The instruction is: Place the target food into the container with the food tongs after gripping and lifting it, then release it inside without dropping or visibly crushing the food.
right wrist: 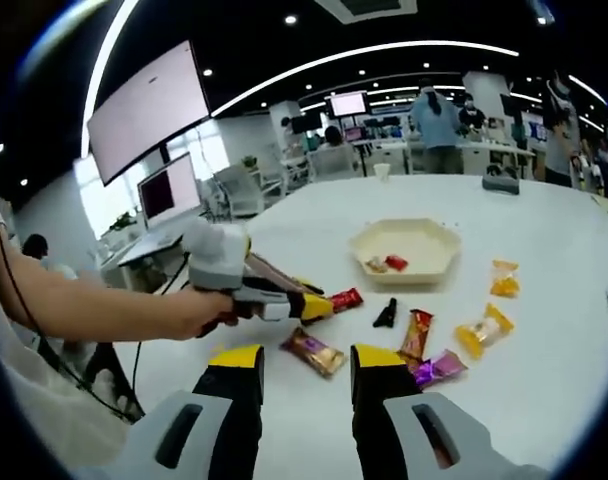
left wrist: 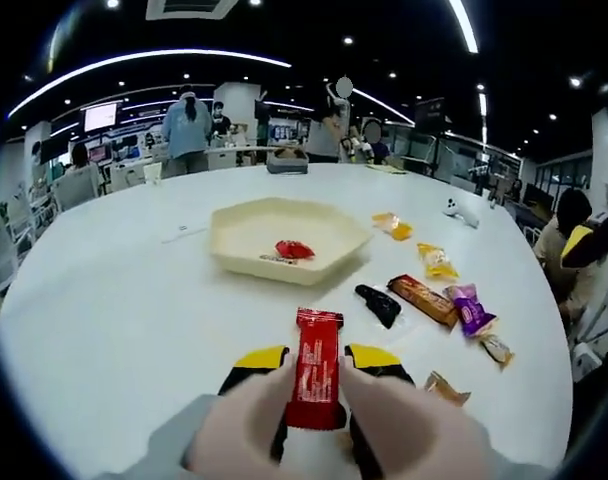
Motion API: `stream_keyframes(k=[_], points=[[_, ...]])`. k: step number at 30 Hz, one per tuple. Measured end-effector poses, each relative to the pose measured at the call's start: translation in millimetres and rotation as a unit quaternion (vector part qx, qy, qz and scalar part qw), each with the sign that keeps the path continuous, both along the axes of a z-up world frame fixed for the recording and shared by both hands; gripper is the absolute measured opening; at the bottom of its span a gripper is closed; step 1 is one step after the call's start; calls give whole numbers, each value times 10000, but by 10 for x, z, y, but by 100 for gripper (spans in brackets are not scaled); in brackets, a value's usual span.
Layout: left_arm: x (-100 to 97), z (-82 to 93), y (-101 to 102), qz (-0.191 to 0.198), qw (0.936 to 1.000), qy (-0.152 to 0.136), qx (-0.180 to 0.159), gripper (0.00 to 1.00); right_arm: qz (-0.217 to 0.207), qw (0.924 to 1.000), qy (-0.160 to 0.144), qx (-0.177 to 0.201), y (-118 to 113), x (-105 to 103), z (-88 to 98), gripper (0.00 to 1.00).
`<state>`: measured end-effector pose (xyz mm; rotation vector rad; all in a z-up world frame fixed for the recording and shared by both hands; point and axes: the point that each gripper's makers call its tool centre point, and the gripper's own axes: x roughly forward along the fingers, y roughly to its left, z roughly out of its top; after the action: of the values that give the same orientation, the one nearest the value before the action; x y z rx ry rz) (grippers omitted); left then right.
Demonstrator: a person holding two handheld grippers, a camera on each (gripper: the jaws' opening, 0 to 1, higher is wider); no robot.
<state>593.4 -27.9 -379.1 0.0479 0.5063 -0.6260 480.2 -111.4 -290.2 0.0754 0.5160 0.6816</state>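
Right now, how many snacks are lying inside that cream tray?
2: a red packet and a tan packet side by side, near one edge of the tray. The rim could hide something smaller.

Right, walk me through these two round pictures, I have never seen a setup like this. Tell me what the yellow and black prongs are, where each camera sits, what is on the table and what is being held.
There is no robot here. A person carries a hand-held gripper in each hand, and a fisheye camera rides on each, looking forward along its two yellow-tipped jaws.

In the left gripper view, the left hand-held gripper is shut on a red wrapped snack, held over the white table. Ahead lies a cream hexagonal tray that already holds a small red sweet.

The right gripper view looks from the side. The right hand-held gripper is open and holds nothing. A brown wrapped bar lies between its tips, whether touching I cannot tell.

More wrapped snacks, orange, yellow, purple and black, lie loose beside the tray. People stand at desks in the background.
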Motion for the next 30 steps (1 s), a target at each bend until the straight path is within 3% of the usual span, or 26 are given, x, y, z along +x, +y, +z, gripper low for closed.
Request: stream_keyframes(k=[13,22,30], points=[[-186,128,176,313,9989,-140,-305,19,-122,9998,-106,147,20,-44,10,34],[-319,431,402,523,9958,-425,-620,19,-314,9989,-217,279,-11,-80,47,35],[-390,642,451,616,9930,-527,-855,20,-433,9980,-223,403,-19,-94,10,36]])
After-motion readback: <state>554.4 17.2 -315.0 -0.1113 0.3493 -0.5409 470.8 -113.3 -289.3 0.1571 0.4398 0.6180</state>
